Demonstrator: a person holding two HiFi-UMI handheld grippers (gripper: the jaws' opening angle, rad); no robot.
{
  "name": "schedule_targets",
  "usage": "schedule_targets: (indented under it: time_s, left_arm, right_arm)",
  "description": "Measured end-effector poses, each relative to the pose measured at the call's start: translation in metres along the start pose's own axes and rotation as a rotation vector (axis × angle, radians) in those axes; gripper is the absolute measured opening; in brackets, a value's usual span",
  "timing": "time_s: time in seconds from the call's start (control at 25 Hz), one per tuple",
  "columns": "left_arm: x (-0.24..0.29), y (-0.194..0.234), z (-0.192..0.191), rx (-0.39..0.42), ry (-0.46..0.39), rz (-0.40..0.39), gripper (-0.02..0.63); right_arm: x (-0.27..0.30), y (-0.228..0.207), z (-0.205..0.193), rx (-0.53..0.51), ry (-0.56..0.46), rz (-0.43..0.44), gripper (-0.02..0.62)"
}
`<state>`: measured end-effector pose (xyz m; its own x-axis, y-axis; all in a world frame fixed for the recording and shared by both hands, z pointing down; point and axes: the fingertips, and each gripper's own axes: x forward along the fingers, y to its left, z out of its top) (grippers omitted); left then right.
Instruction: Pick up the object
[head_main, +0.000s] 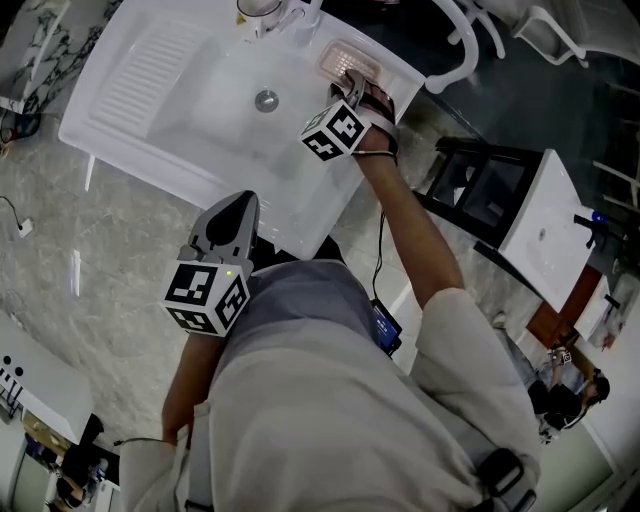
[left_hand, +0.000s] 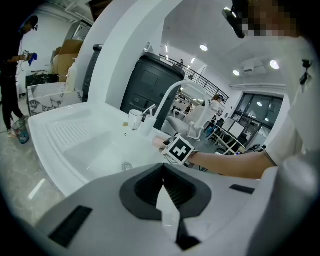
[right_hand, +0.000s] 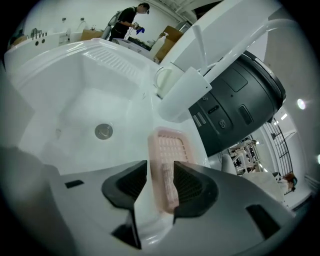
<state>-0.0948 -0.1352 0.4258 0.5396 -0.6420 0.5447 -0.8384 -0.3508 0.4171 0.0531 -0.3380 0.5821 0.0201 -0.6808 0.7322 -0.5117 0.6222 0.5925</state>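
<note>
A pale pink slotted soap dish (right_hand: 170, 150) lies on the right ledge of the white sink (right_hand: 60, 75), beside the faucet base (right_hand: 182, 92). In the head view the soap dish (head_main: 345, 62) shows at the sink's far right corner. My right gripper (right_hand: 161, 167) is lowered over the dish's near end, open. Its left jaw stands outside the dish's rim and its right jaw over the dish's inside. The head view shows the right gripper (head_main: 350, 82) reaching there from the sink's front. My left gripper (head_main: 235, 220) hangs back at the sink's near edge, shut and holding nothing; the left gripper (left_hand: 163, 179) points over the basin.
The basin has a metal drain (head_main: 266, 100) and a ribbed draining board (head_main: 140, 75) on the left. A white cup (left_hand: 135, 119) stands by the faucet. A dark grey bin (right_hand: 235, 100) rises behind the sink. A smaller white basin unit (head_main: 545, 225) stands to the right.
</note>
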Motion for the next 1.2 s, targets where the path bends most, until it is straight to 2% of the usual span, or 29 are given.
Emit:
schedule_targets:
  time_s: [0.92,1.2]
  left_arm:
    - [0.000,0.002,0.002,-0.005,0.000,-0.020,0.003]
    - [-0.003,-0.003,0.000,-0.010,-0.008,-0.035,0.003]
  right_arm:
    - [0.002,0.002,-0.002,-0.089,0.013,-0.042,0.131]
    - [-0.008,0.001,0.000,-0.073,0.001,-0.048,0.107]
